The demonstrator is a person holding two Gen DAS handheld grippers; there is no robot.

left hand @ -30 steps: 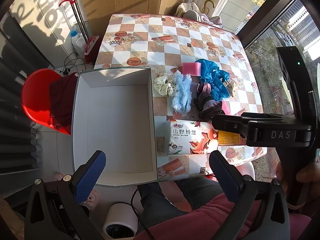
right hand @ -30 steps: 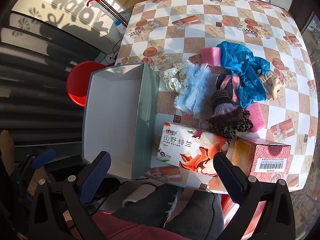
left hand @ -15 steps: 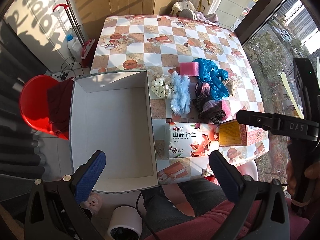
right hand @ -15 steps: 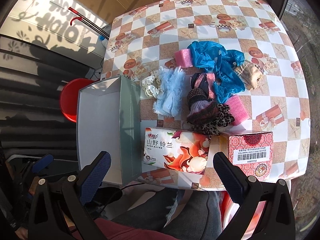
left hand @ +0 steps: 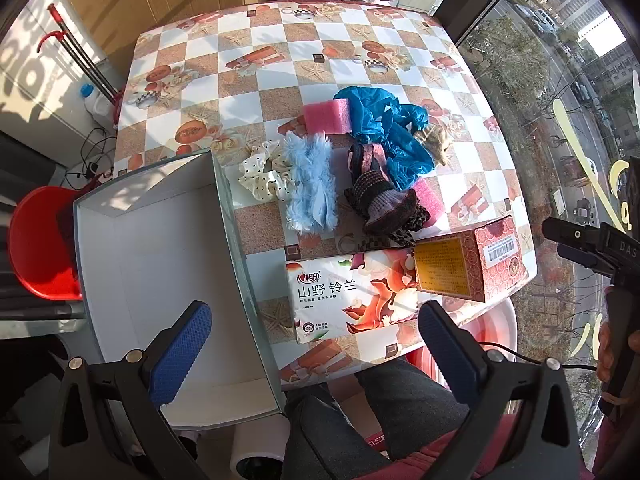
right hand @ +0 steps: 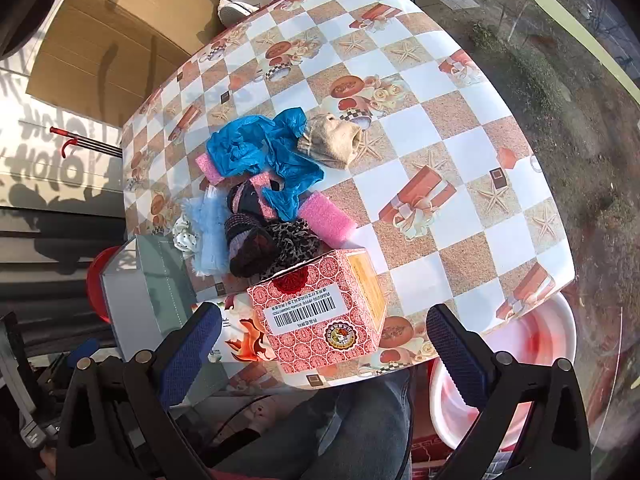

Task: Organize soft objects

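Both grippers: left gripper (left hand: 310, 344) and right gripper (right hand: 322, 340) spread wide, nothing held, above near table edge.
Pile: we see soft stuff mid-table, right of box (left hand: 120, 280).
Fluffy blue piece (left hand: 310, 184): light, limp; we'd pinch mid-bulk.
Blue bag (left hand: 384, 136): thin, slippery, prob slips.
Sponge (left hand: 328, 116): squashy, easy grab.

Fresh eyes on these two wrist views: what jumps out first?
The heap of soft things mid-table: a crumpled blue plastic bag, a fluffy light-blue piece and a pink sponge on the checkered tablecloth. To its left, at the table's edge, stands an open white box with nothing in it. Both the left gripper and the right gripper hang open, holding nothing.
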